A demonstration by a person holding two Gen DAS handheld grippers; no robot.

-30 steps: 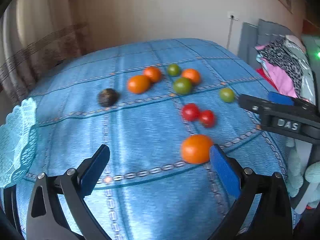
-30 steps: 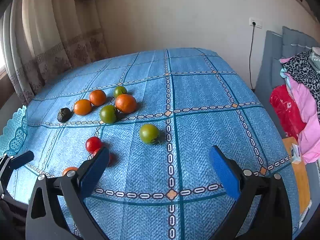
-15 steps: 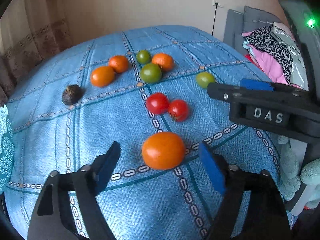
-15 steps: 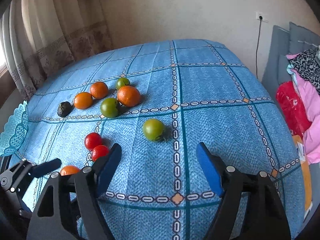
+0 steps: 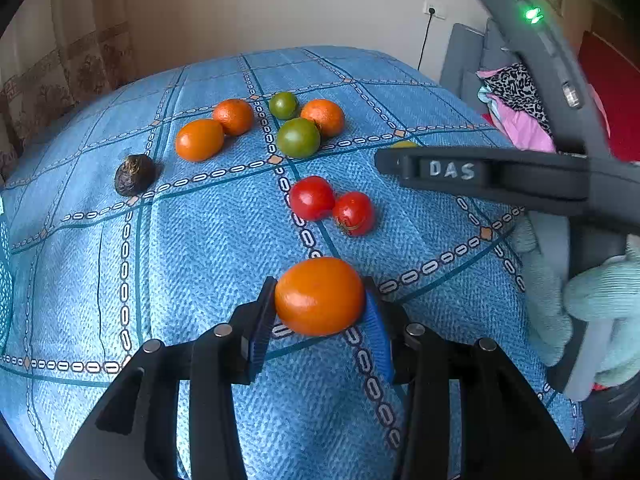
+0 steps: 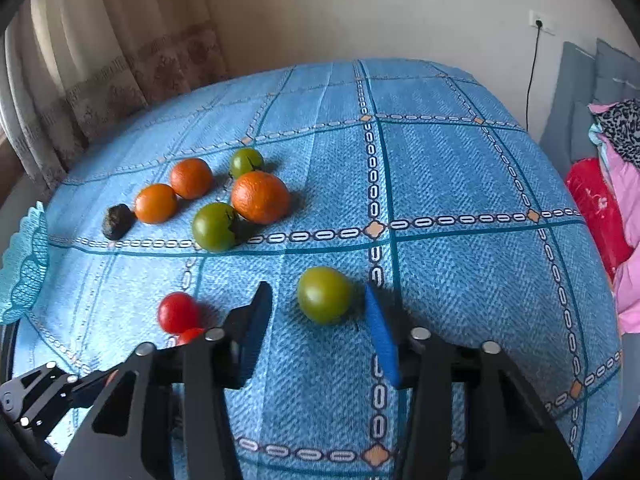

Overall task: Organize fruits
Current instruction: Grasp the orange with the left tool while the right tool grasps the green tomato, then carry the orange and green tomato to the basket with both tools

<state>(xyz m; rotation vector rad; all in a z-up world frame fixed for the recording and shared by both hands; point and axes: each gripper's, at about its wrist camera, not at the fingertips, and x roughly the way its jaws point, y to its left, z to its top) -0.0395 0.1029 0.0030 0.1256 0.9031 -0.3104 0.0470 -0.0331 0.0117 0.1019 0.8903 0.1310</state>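
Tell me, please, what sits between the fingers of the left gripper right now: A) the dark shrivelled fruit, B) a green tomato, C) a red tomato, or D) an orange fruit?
D: in the left wrist view the left gripper has both pads pressed against the sides of an orange fruit, while the two red tomatoes lie apart, farther out on the blue cloth.

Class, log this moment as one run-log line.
left gripper: shut on orange fruit | right gripper: open around green tomato | basket: table edge
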